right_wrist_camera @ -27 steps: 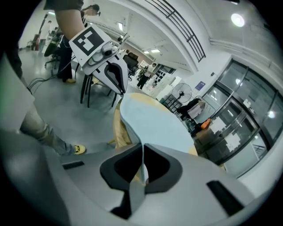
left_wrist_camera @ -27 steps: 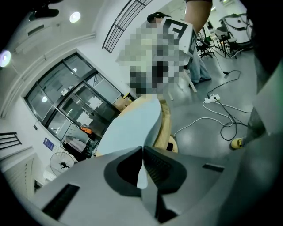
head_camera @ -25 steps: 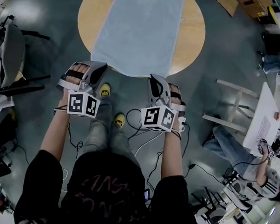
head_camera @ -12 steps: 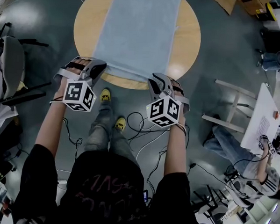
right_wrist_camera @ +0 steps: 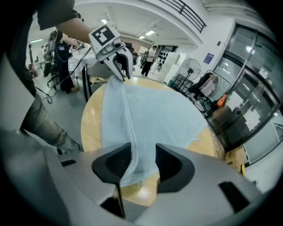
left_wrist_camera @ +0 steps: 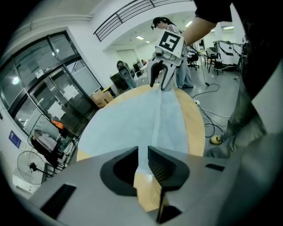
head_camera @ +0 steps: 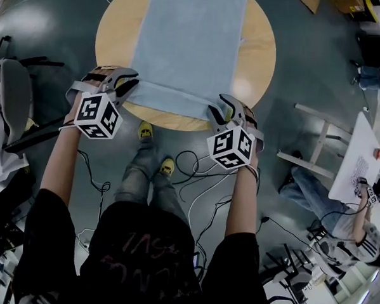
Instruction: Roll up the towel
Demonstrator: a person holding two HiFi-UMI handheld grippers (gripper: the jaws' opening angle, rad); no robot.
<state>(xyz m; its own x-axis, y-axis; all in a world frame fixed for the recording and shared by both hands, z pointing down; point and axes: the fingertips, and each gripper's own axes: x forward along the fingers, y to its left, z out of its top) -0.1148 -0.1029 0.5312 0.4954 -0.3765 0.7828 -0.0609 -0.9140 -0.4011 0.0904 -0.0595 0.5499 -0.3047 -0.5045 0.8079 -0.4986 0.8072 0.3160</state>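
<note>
The towel (head_camera: 186,46) runs off the head view's top edge, and the grippers hide its near corners there; pale blue, it lies flat along the round table (head_camera: 257,53), near edge turned over in a narrow fold; the left gripper (head_camera: 125,87) and right gripper (head_camera: 221,112) are both opening, a towel corner loose between each pair of jaws.

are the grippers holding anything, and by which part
Nothing gripped: jaws of left gripper and right gripper are opening, the towel loose between them at its near corners.
</note>
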